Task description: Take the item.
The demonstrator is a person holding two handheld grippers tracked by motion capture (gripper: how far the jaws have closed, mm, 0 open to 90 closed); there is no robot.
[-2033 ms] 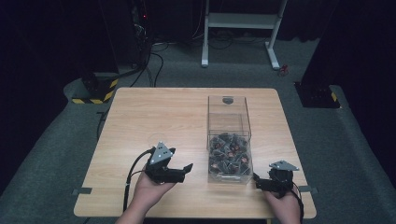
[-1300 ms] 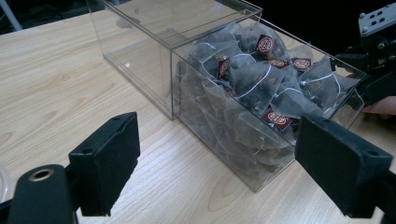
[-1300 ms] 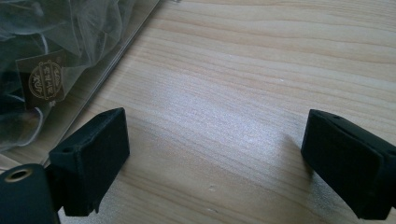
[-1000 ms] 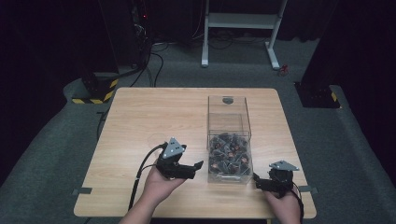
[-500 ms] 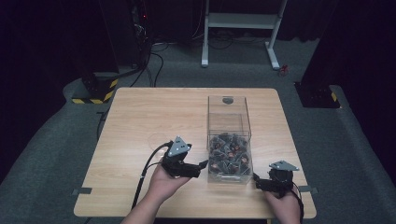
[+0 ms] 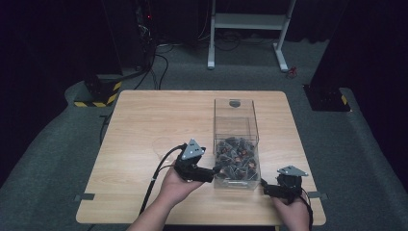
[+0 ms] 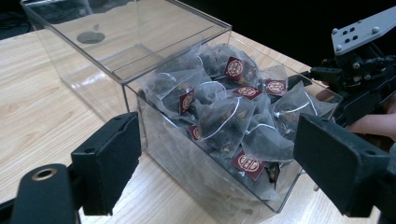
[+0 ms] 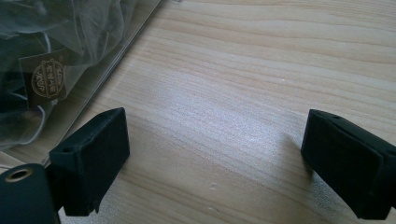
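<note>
A clear plastic box [image 6: 235, 120] stands on the wooden table [image 6: 159, 115], right of centre. Its near half is heaped with dark pyramid tea bags [image 6: 233, 156] bearing maroon tags. My left gripper [image 6: 215, 170] is open, its tips right at the box's near left corner. In the left gripper view, that gripper [image 7: 219, 172] has its jaws spread wide, with the box [image 7: 107, 84] and tea bags [image 7: 224, 112] just beyond them. My right gripper [image 6: 264, 186] rests low at the box's near right corner. In the right gripper view it [image 8: 215, 158] is open over bare wood, with the box wall [image 8: 93, 70] at left.
A clear lid panel with a dark round spot [image 6: 235, 103] covers the box's far half. The table's near edge runs just behind both hands. Dark floor, a striped base [image 6: 98, 94] and a white frame [image 6: 245, 29] lie beyond the table.
My left gripper has moved right across the table, from left of the box up to its near left corner. The right gripper has stayed in place.
</note>
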